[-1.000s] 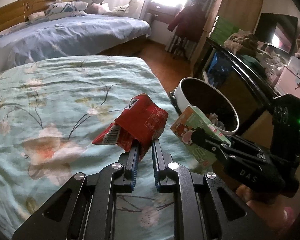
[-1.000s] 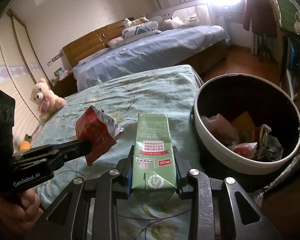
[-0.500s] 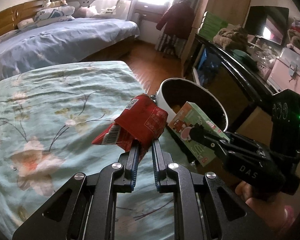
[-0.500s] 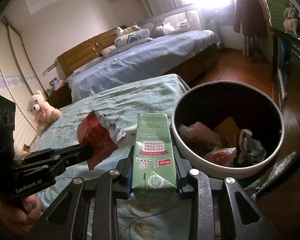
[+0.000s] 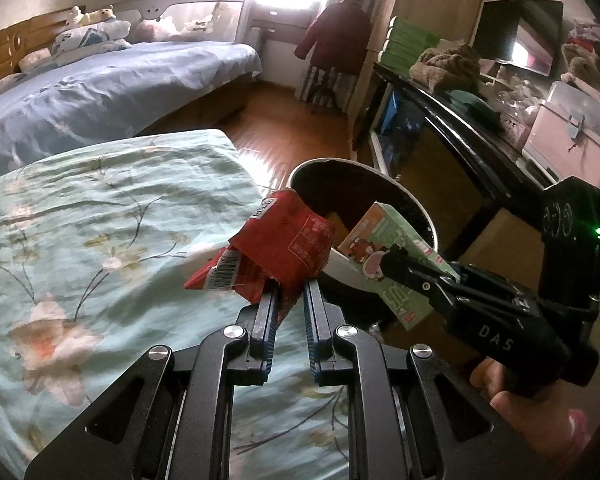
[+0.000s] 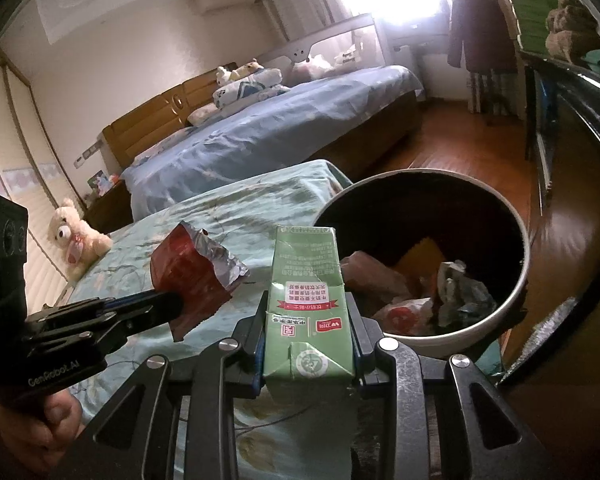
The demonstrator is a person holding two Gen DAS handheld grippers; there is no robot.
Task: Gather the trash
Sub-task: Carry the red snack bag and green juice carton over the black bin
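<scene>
My left gripper (image 5: 291, 286) is shut on a crumpled red snack wrapper (image 5: 284, 250), held above the edge of the floral bed. The same red snack wrapper (image 6: 192, 276) shows its silver inside in the right wrist view, pinched in the left gripper (image 6: 176, 302). My right gripper (image 6: 307, 312) is shut on a green drink carton (image 6: 306, 300), upright between its pads. In the left wrist view the green drink carton (image 5: 396, 260) hangs beside the wrapper, over the near rim of the round white trash bin (image 5: 342, 268). The trash bin (image 6: 452, 334) holds several pieces of rubbish.
The bed with the green floral cover (image 5: 100, 232) lies to the left, a blue bed (image 5: 100, 84) behind it. A black desk (image 5: 460, 128) stands right of the bin over the wooden floor (image 5: 300, 136). A teddy bear (image 6: 74, 236) sits at the floral bed's far side.
Both grippers have moved together toward the bin, each still holding its piece. The bin now sits closer and more central, right behind the wrapper and carton.
</scene>
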